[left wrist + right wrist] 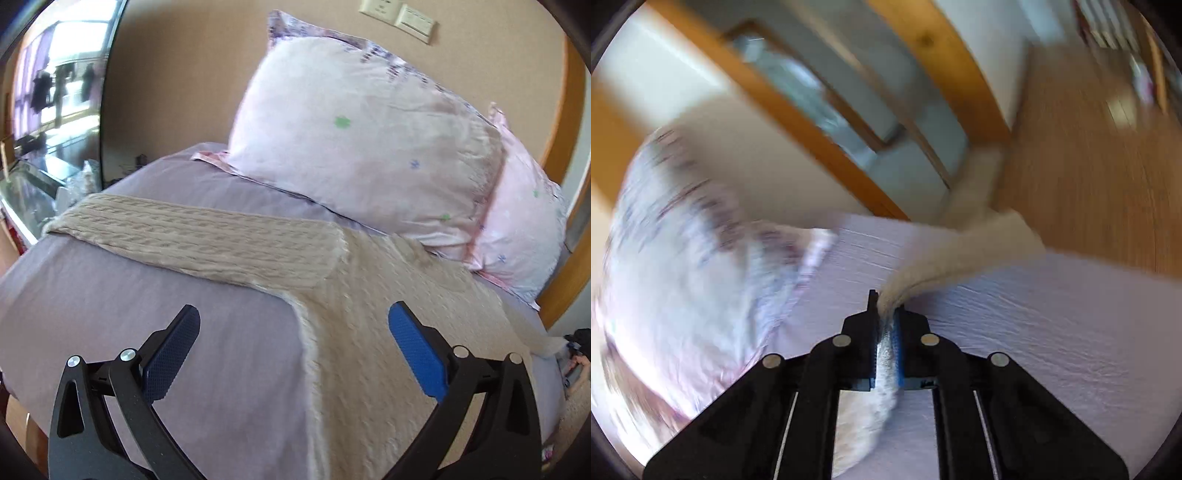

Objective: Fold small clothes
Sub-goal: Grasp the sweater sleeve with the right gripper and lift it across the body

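A beige cable-knit sweater (369,332) lies spread on the lilac bed sheet (129,295), one sleeve (192,236) stretched out to the left. My left gripper (293,350) is open and empty, hovering above the sweater's side edge below that sleeve. My right gripper (886,317) is shut on a fold of the sweater's other sleeve (960,254), which trails away to the bed's far edge. The right wrist view is motion-blurred.
Two pale pink pillows (351,140) lean against the wall at the head of the bed, blurred in the right wrist view (683,240). A wooden door frame (820,122) and wooden floor (1089,166) lie beyond the bed edge. A window (55,92) is at left.
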A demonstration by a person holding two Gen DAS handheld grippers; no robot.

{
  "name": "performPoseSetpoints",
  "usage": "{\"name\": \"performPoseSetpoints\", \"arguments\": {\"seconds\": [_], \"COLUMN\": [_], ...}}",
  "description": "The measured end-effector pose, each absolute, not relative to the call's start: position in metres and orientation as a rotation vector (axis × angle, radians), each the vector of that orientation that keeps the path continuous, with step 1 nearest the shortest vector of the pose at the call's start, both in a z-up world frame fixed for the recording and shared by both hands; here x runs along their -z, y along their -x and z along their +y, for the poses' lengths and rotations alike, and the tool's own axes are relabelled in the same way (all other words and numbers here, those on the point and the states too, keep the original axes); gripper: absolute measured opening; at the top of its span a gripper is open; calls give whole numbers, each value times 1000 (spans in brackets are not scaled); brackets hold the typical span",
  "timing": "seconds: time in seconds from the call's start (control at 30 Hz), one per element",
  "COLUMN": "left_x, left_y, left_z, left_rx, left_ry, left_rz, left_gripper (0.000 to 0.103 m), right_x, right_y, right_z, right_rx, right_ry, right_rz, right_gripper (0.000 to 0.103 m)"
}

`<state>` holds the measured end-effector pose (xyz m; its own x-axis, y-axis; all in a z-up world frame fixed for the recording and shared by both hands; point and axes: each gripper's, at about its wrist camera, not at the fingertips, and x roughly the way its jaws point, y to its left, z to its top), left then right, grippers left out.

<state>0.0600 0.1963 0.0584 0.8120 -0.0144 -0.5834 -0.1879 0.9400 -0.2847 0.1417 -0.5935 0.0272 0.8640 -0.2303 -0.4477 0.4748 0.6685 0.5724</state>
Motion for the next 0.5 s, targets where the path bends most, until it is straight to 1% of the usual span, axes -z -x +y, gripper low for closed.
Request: {"name": "performPoseSetpoints", "arguments": {"seconds": [0.1,0.17,0.27,0.33,0.37,0.4,0.43,0.47,0.5], "left_x": [-59,-58,-49,-41,-37,-33,-29,-25,-20], "left_y": [-67,-71,-77,-78,-79,-80,-82,-83,-84], "left_z": [241,268,305,321,328,334,340,346,352], "left_rx": [-182,-212,-250,-279,-289,-299,-313,-317,-324], "left_ry": [413,501,674,755,786,807,828,849,874], "left_rz": [596,594,619,627,629,631,635,636,643], "left_gripper": [102,102,102,102,101,97,92,89,86], "right_x": [-80,-102,-105,-83,-64,-46,-31,-22,-18], "right_y": [-152,-161,-179,-193,-203,-209,-212,-212,-207], "right_z": [-491,-407,-282,-200,-157,-127,-106,-97,-97], "right_rx": [190,20,-263,-438,-539,-623,-680,-710,-719], "right_ry": [-552,-432,-307,-220,-161,-130,-118,-120,-134], "right_rz": [281,257,306,424,539,638,718,748,736], "right_gripper": [7,7,7,8,12,13,21,30,35]}}
